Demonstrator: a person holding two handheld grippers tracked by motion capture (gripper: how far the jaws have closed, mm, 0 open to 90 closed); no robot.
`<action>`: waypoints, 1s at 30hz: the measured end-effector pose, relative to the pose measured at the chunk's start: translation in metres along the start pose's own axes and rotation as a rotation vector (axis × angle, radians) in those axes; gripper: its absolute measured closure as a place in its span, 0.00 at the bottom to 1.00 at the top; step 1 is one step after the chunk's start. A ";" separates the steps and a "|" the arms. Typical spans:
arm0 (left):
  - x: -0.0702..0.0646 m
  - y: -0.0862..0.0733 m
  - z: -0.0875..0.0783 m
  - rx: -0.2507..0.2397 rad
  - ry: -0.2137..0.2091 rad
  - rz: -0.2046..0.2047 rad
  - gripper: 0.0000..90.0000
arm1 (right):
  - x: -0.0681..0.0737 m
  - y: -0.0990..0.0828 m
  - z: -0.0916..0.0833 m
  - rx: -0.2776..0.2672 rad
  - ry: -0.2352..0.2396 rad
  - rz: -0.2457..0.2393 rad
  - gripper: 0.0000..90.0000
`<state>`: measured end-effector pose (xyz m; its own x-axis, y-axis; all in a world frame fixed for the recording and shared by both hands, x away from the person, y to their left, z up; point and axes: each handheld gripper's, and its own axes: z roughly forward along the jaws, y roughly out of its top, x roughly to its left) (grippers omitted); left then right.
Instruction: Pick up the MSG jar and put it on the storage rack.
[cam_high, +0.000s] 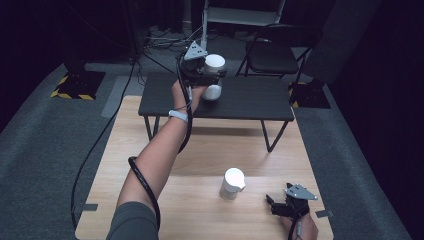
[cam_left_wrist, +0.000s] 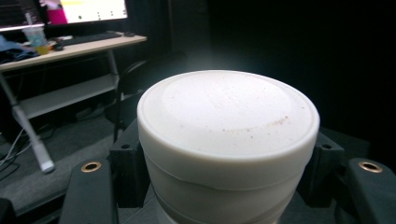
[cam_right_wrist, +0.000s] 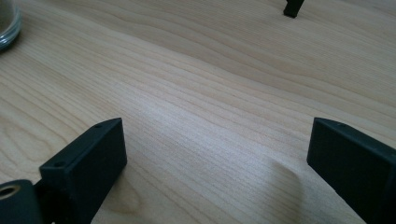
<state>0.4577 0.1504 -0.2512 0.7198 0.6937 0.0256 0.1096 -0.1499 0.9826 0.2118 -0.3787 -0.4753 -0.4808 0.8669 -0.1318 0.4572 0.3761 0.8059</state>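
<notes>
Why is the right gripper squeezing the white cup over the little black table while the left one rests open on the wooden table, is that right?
The sides are swapped. In the high view the left gripper squeezes the white cup over the black table; the right gripper rests open on the wooden table.

White cup (cam_high: 214, 65) held aloft; another (cam_high: 232, 183) upright on wooden table (cam_high: 200, 150).

No text, label, brand or number can be read anywhere. The bright monitor screen (cam_left_wrist: 93, 9) at the top left corner of the left gripper view is too blurred to make out, and the white plastic lidded cup (cam_left_wrist: 229, 144) bears no print.
</notes>
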 end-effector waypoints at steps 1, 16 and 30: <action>0.001 -0.001 0.002 0.006 0.004 -0.002 0.37 | 0.000 0.000 0.000 0.000 0.000 0.000 0.05; 0.009 -0.016 0.014 0.007 0.013 -0.023 0.35 | 0.000 0.000 0.000 -0.001 0.005 -0.004 0.05; -0.002 -0.020 -0.008 0.020 0.025 -0.005 0.07 | -0.001 0.000 0.000 -0.001 0.010 -0.004 0.05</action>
<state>0.4484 0.1579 -0.2695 0.7022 0.7115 0.0259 0.1265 -0.1604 0.9789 0.2120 -0.3798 -0.4753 -0.4905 0.8618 -0.1295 0.4541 0.3796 0.8061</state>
